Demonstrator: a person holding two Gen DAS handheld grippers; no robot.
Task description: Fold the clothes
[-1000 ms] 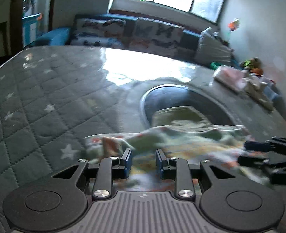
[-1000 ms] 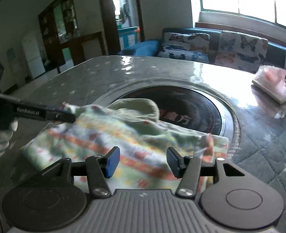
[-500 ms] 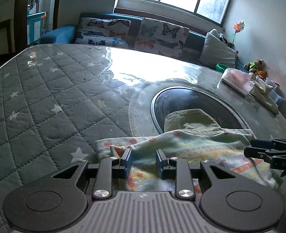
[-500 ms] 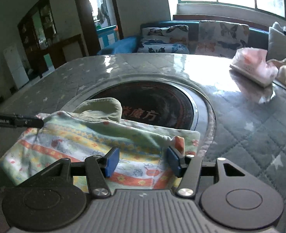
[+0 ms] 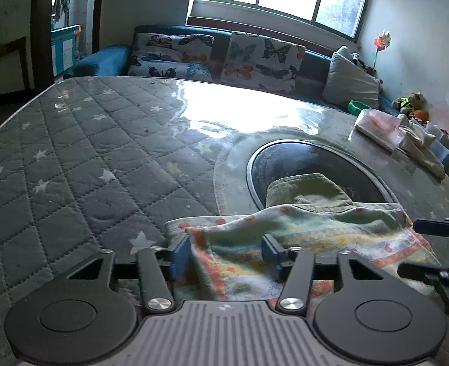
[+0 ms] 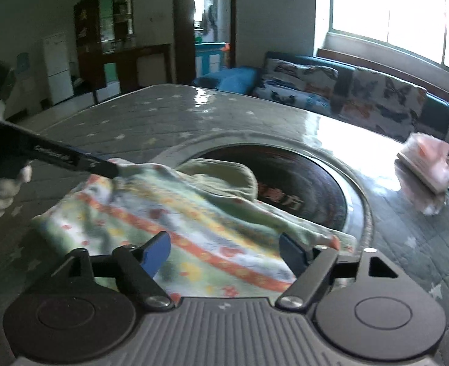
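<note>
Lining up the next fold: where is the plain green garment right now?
In both views the green garment lies on the dark round inset of the table, its near edge tucked under the patterned cloth.

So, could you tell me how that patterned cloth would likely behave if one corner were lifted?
The patterned cloth is probably floppy: it already sags in soft wrinkles. It looks thin, so likely light. It may slide easily, since the table cover looks glossy.

Pastel garment (image 5: 310, 238) with orange stripes; grey star-quilted table cover (image 5: 72, 164); butterfly-print cushions (image 5: 261, 58); blue-padded tools.
</note>
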